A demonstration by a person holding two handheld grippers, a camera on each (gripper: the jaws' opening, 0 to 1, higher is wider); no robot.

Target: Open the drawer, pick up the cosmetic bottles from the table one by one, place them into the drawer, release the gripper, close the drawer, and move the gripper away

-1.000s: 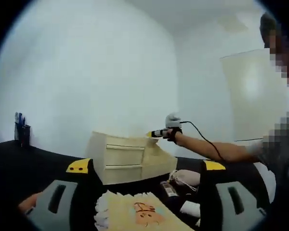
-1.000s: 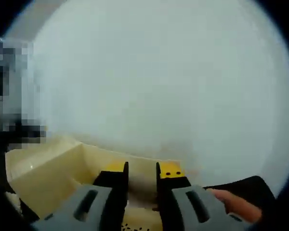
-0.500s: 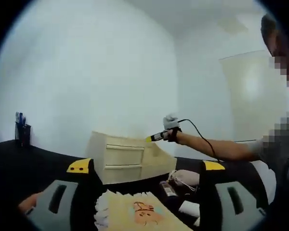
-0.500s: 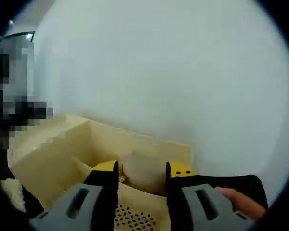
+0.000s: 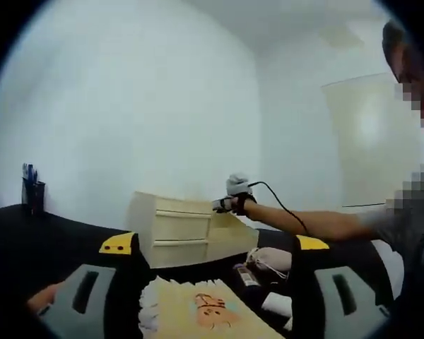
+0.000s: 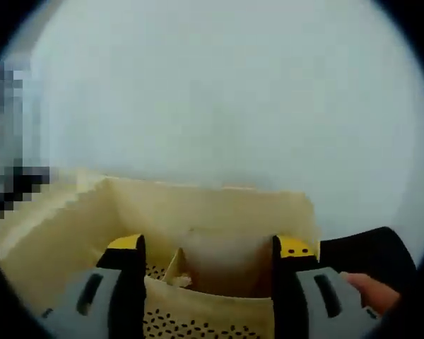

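Left gripper view: the left gripper (image 5: 210, 296) hangs spread and empty, well short of the cream drawer unit (image 5: 175, 229). Cosmetic bottles (image 5: 246, 274) lie on the black table (image 5: 14, 233) just right of and before that unit. The right gripper (image 5: 225, 203) reaches over its top.

Right gripper view: the right gripper (image 6: 206, 247) stands spread, empty, above the open drawer (image 6: 198, 212).

Judgement: the bottles look light, rigid and slippery; take each across mid-body.

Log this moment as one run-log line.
phase: release over cream drawer unit | right gripper: open | left gripper: open, idle | bottles on table
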